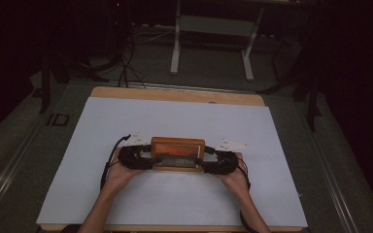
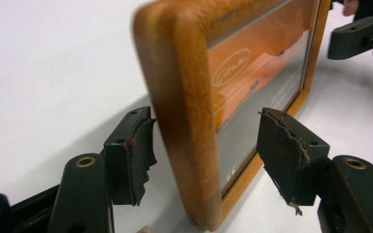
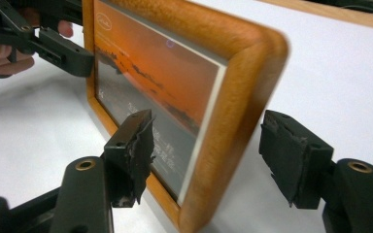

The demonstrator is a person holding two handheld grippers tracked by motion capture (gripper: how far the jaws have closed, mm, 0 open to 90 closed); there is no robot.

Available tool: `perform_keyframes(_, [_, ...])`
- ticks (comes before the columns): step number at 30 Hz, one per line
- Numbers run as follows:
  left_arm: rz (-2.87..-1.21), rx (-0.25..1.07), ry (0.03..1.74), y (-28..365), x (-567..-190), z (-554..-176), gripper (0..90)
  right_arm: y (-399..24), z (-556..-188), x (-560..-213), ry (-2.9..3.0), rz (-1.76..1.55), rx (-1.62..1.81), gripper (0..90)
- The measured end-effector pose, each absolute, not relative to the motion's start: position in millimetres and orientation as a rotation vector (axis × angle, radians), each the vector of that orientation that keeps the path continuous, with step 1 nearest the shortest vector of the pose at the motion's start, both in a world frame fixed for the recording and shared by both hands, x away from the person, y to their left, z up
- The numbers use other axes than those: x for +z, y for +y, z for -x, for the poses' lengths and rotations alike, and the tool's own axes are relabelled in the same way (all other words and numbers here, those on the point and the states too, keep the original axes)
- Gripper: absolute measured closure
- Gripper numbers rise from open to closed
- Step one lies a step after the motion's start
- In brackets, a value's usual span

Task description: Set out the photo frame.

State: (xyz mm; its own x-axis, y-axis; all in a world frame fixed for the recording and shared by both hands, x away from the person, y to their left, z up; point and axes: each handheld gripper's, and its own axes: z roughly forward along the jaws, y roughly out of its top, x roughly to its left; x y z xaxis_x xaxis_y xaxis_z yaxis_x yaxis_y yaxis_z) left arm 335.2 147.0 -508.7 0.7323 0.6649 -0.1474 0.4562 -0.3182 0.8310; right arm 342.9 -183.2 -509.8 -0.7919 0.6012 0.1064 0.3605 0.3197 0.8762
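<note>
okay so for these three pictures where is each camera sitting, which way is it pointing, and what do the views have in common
High view: above the person's side, looking forward and down on the white table; both forearms, left gripper and right gripper flank the wooden picture frame.
Left gripper view: rides the left gripper, looking along the frame's edge between open jaws.
Right gripper view: rides the right gripper, jaws open around the opposite edge.
Shared: the frame; each gripper view shows the other gripper beyond.

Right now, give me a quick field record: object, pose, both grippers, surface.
object: wooden picture frame with an orange print
pose: upright on its long edge, tilted slightly
left gripper: open, jaws either side of the frame's end, pads clear
right gripper: open, jaws either side of the other end, pads clear
surface: white sheet over a wooden table
</note>
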Motion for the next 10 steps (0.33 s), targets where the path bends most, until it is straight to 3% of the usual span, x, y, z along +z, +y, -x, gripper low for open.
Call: perform_keyframes(10, [-1.88, 0.325, 0.872, 175.9, -493.0, -327.9, 38.2, -211.1, -338.7, -497.8, 2.301, -0.911, 1.418, 34.0])
